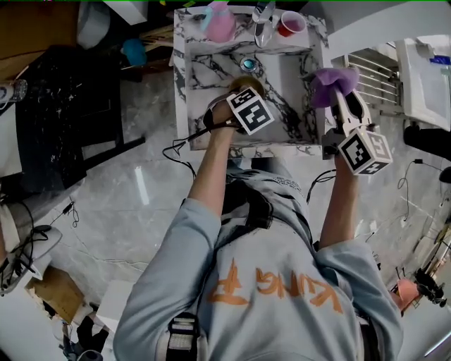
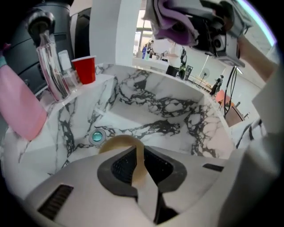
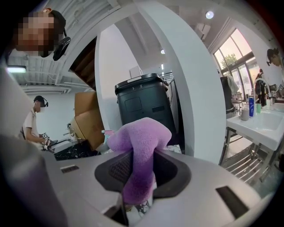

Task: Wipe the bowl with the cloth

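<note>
My left gripper (image 1: 236,99) is shut on the rim of a tan bowl (image 1: 246,86) and holds it over the marble sink (image 1: 189,77). In the left gripper view the thin bowl rim (image 2: 120,144) runs between the dark pads (image 2: 123,166) of that gripper (image 2: 138,165). My right gripper (image 1: 340,90) is shut on a purple cloth (image 1: 330,80) above the sink's right edge, apart from the bowl. The cloth (image 3: 140,144) bulges out of the right gripper (image 3: 140,175). From the left gripper view, the cloth (image 2: 175,22) and right gripper (image 2: 208,33) hang up high.
The sink's drain (image 2: 96,136) lies below the bowl. On the back ledge stand a red cup (image 1: 291,25), a faucet (image 1: 263,21) and a pink bottle (image 1: 220,25). A metal rack (image 1: 373,77) is to the right, a black cabinet (image 1: 63,113) to the left.
</note>
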`<state>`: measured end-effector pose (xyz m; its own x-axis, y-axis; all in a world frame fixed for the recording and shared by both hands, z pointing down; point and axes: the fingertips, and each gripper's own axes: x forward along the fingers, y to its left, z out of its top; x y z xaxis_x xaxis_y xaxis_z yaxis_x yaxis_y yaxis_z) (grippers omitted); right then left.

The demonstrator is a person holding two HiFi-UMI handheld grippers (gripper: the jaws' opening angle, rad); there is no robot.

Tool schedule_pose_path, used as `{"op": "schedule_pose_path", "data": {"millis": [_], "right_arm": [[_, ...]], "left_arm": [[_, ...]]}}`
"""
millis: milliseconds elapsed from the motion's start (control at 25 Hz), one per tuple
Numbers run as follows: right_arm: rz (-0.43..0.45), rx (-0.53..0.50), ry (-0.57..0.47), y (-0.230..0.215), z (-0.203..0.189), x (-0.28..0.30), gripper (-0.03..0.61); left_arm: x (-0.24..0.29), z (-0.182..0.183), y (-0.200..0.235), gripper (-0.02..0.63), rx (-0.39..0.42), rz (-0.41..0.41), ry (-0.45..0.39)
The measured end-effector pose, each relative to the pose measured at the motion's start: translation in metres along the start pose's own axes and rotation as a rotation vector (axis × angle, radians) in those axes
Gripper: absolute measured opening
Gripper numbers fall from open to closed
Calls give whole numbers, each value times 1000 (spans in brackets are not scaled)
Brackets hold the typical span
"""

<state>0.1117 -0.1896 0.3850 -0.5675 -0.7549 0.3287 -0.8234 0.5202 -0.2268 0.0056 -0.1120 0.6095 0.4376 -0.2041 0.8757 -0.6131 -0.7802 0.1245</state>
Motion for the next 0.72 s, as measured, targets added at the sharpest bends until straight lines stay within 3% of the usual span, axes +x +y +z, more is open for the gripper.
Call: {"op": "schedule_pose_path", "data": {"millis": [200,320,480,720], "right_arm": [[39,-3,-27,13,9,11,127],[57,-5,-52,20,18,17,127],[91,-15,-93,36,38,25,127],[150,-72,-199,63,91,42,127]], "left_arm": [[-47,24,-2,29,-4,-30,-142],[-86,38,2,29,-15,0,-250],[-154,60,21,29,-37,104,-423],[-283,103,58,29,-70,318,-803]]}}
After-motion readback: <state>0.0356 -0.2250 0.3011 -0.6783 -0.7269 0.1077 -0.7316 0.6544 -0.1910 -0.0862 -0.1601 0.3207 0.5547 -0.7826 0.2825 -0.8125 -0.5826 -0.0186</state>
